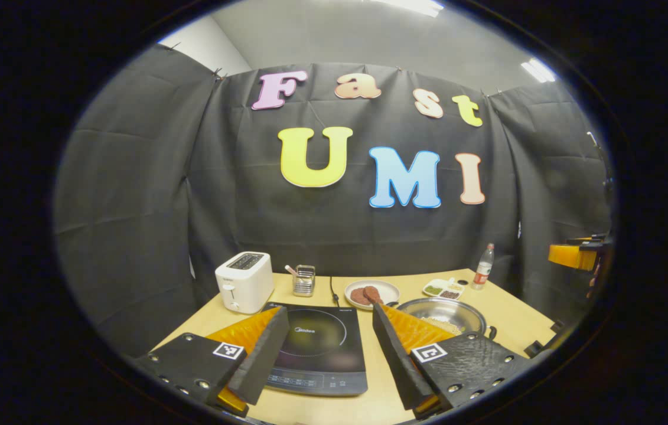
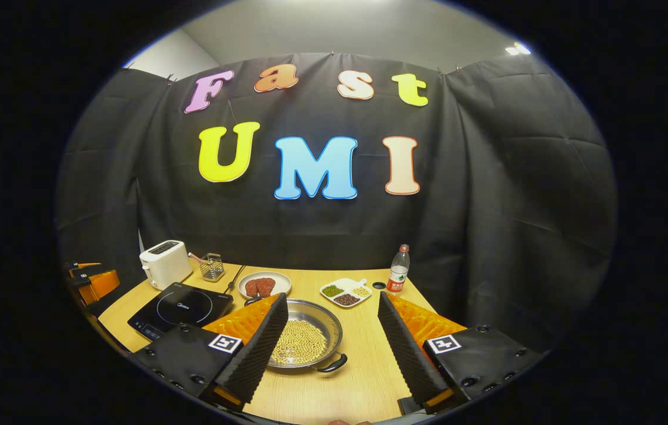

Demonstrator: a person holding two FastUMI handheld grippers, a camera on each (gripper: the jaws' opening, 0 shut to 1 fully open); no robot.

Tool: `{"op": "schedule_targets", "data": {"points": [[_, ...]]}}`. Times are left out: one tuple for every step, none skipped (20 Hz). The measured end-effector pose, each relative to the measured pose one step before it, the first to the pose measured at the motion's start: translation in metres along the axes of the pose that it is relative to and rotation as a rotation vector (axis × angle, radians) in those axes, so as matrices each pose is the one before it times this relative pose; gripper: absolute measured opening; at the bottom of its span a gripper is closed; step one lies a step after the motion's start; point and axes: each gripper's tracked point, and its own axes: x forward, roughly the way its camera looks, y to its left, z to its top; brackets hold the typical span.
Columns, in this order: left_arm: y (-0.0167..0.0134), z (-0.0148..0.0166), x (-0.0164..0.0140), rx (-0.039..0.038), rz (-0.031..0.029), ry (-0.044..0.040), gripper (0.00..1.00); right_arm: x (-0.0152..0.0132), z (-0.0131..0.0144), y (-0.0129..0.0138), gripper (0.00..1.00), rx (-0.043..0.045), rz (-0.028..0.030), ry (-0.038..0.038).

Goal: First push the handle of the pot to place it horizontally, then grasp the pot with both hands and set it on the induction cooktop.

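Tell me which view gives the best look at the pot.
The right gripper view: the pot lies close, between the right claw's fingers, with its rim, the beans inside and one dark handle in plain sight. In the left gripper view the pot sits off to the side, partly hidden behind a finger.

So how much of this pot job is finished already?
Nothing looks done yet. The pot of beans sits on the table beside the induction cooktop, its near handle pointing toward the camera. Both tools, left and right, hang open, holding nothing. Turning the handle, lifting and placing all remain.
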Motion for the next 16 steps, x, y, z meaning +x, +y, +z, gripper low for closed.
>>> {"op": "schedule_targets", "data": {"points": [[0.00101,-0.0003,0.00007,0.01058,0.0003,0.00141,0.87,0.00111,-0.00247,0.00029,0.98,-0.0021,0.0007,0.0092],[0.00037,0.00018,0.00132,0.00549,-0.00219,0.00091,0.8,0.00162,-0.00384,-0.00102,0.98,-0.00456,-0.00163,0.01059],[-0.00082,-0.00052,0.00194,0.00139,-0.00337,0.00255,0.81,0.00175,-0.00314,0.00058,0.98,-0.00127,0.00328,0.01282],[0.00024,-0.00241,0.00274,-0.00157,0.00335,0.01559,0.87,0.0023,-0.00564,0.00118,0.98,0.00168,0.00571,0.01894],[0.00277,-0.00703,0.0031,-0.00261,0.00331,0.02204,0.87,0.00301,-0.00627,0.0019,0.97,0.00083,0.00667,0.02629],[0.00009,-0.0017,0.00166,-0.0024,-0.00162,0.01152,0.81,0.00288,-0.0062,0.00225,0.97,-0.00495,0.01115,0.02679],[0.00072,0.00039,0.00097,-0.00067,-0.00272,0.00432,0.81,0.00411,-0.00807,0.00432,0.98,-0.00622,0.01971,0.04026],[0.00077,0.00319,0.00137,0.0031,-0.00208,-0.00094,0.87,0.00383,-0.0092,0.00422,0.98,-0.00136,0.0249,0.04284],[0.00061,0.00109,0.00023,0.00576,-0.00089,-0.00358,0.87,0.00367,-0.00727,0.00547,0.98,-0.00028,0.02934,0.04058],[0.00073,0.00175,-0.0003,0.00821,-0.00023,-0.00126,0.87,0.00396,-0.00535,0.00182,0.98,0.00237,0.01829,0.03189],[0.00104,-0.00029,-0.00001,0.00931,0.00197,0.00347,0.81,0.00443,-0.00331,0.00082,0.98,0.00768,0.01464,0.02329],[0.00106,-0.00019,0.00088,0.00571,0.00007,0.00274,0.8,0.00442,-0.00452,0.00209,0.97,0.01171,0.00957,0.02464],[0.00035,-0.00031,0.0,0.00066,0.00133,-0.00043,0.87,0.00583,-0.00543,0.0006,0.95,0.00653,0.00119,0.04016],[0.00008,0.00169,0.00035,-0.00216,-0.00069,-0.00044,0.87,0.00525,-0.00599,0.00073,0.83,0.00052,0.00077,0.03393],[-0.00104,-0.00011,-0.00126,-0.00234,-0.00314,-0.00043,0.87,0.00518,-0.00193,0.00196,0.75,-0.00409,0.00093,0.01981],[-0.00024,-0.0006,0.00069,-0.00025,-0.00175,0.00163,0.87,0.00446,-0.00214,0.00369,0.61,-0.01069,0.00193,0.0184]]}}
